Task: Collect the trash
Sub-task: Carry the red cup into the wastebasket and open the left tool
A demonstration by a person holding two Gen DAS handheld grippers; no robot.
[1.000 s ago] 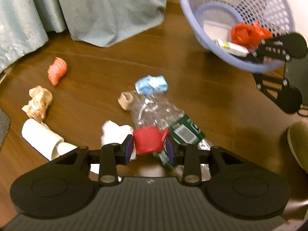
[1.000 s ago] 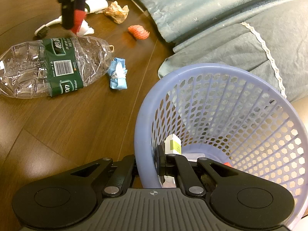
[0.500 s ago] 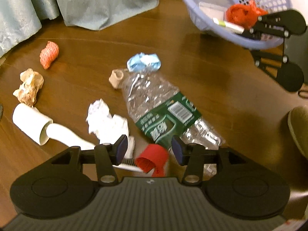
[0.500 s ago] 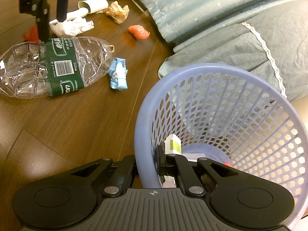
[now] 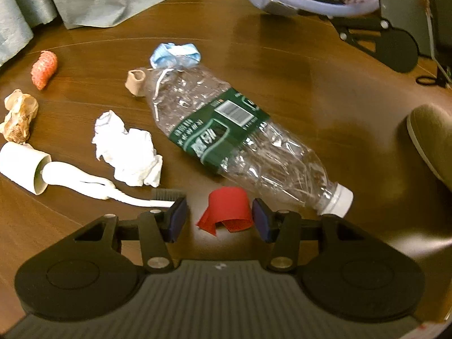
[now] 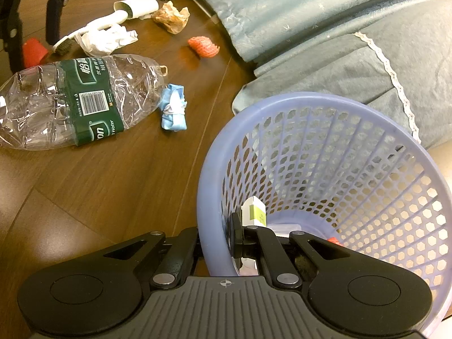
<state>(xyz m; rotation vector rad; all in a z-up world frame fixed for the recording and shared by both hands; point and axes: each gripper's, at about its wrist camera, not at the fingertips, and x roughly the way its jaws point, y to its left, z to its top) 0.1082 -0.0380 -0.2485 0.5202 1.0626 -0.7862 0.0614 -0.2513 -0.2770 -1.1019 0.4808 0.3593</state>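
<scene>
Trash nearest, a light, crushable red paper cup [image 5: 227, 207] beside the crumpled clear plastic bottle [image 5: 226, 132], lies between the left gripper's [image 5: 219, 217] wide-open, empty jaws, best pinched gently across its sides.

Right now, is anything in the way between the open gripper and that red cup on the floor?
Nothing visible. The red cup lies on its side between the open fingers of the left gripper, with bare floor on either side. The bottle lies just beyond, not between.

A home room: wood plank floor [image 6: 118, 186], teal bedding [image 6: 325, 28] draped down, scattered household litter.
</scene>
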